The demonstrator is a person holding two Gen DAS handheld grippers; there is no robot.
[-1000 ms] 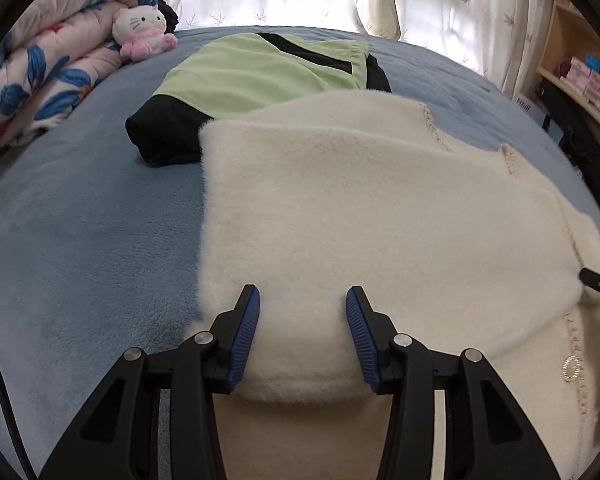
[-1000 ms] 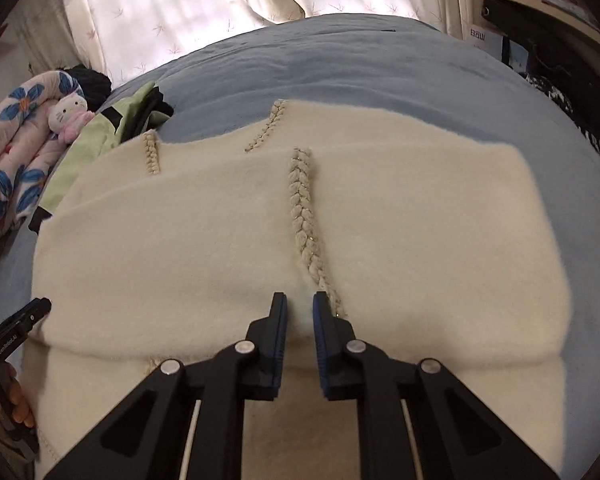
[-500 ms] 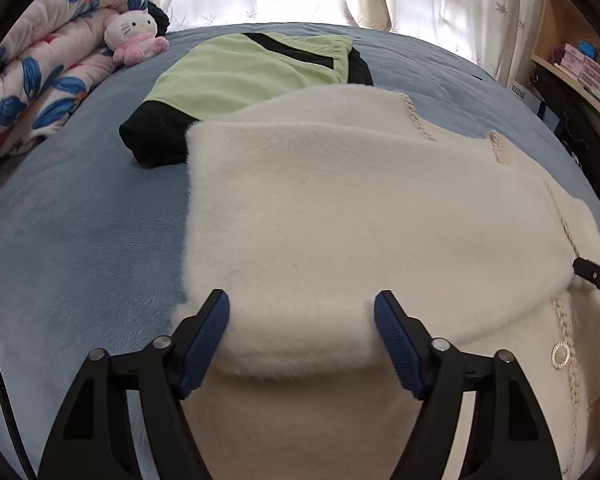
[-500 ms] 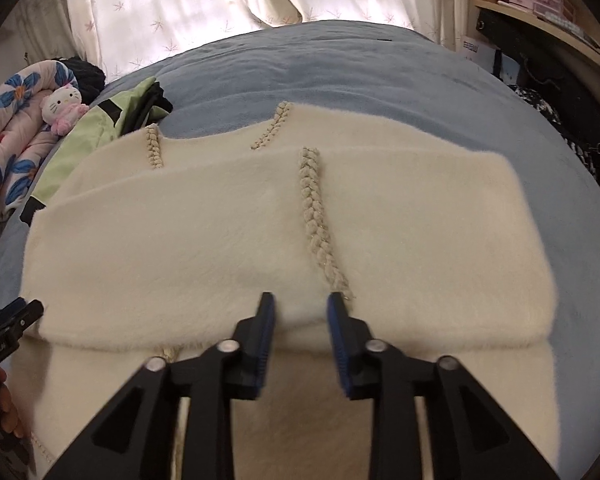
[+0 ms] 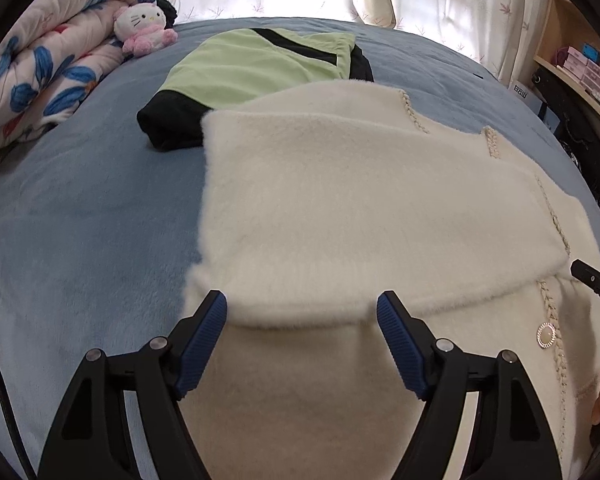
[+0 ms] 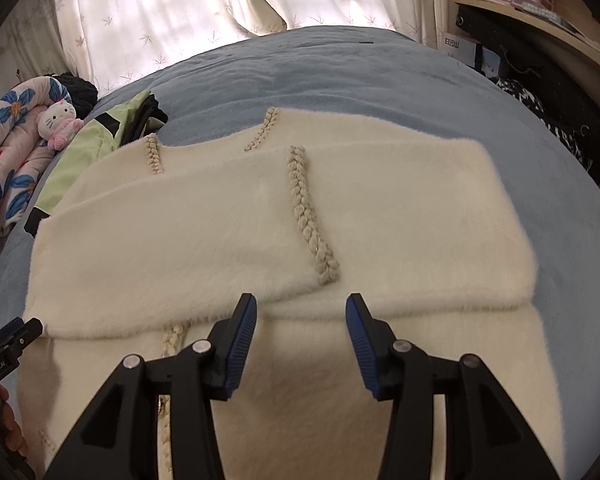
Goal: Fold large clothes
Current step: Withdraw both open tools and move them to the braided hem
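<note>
A fluffy cream cardigan (image 5: 340, 208) with braided trim lies on the blue bed, its sleeves folded across its front; it also shows in the right wrist view (image 6: 228, 232). My left gripper (image 5: 302, 310) is open and empty, just above the near edge of the folded left sleeve. My right gripper (image 6: 301, 312) is open and empty, just above the near edge of the folded sleeves by the braid (image 6: 306, 216). Each gripper's tip shows at the edge of the other's view.
A folded green and black garment (image 5: 244, 68) lies just beyond the cardigan. A floral quilt (image 5: 40, 64) and a pink plush cat (image 5: 142, 28) sit at the far left. Shelves with boxes (image 5: 580, 68) stand on the right. Curtains hang behind the blue bed (image 5: 80, 220).
Both grippers have opened wide and let go of the sleeve edges, which now lie flat. Both have drawn back slightly toward me.
</note>
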